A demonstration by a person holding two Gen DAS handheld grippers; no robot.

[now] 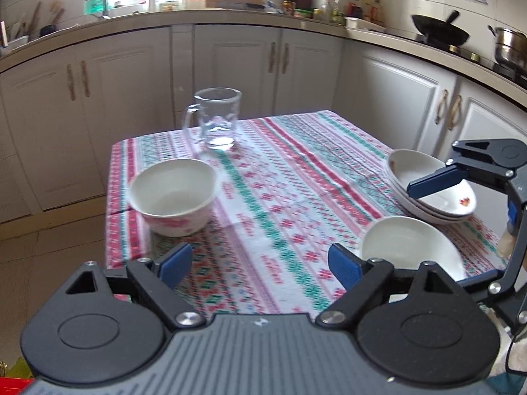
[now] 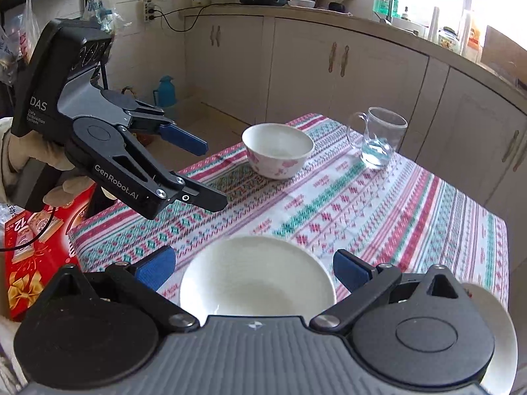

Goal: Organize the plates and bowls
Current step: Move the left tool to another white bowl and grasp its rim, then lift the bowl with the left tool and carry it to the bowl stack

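A white bowl with pink flowers [image 1: 173,194] [image 2: 278,149] stands near the table's far left corner. A stack of shallow flowered plates [image 1: 428,194] [image 2: 500,329] sits at the right edge. A plain white plate [image 1: 408,243] [image 2: 257,273] lies in front of the stack. My left gripper [image 1: 260,263] [image 2: 207,172] is open above the tablecloth with nothing between its fingers. My right gripper [image 2: 253,271] is wide open over the plain plate, its pads clear of the rim. In the left wrist view one of the right gripper's fingers [image 1: 434,182] reaches over the stack.
A glass mug [image 1: 217,118] [image 2: 378,138] with a little water stands at the far table edge. A red gift box [image 2: 29,263] sits beside the table's left side, and a teal flask [image 2: 166,93] on the floor. Cabinets [image 1: 230,65] run behind. A wok [image 1: 439,28] is on the stove.
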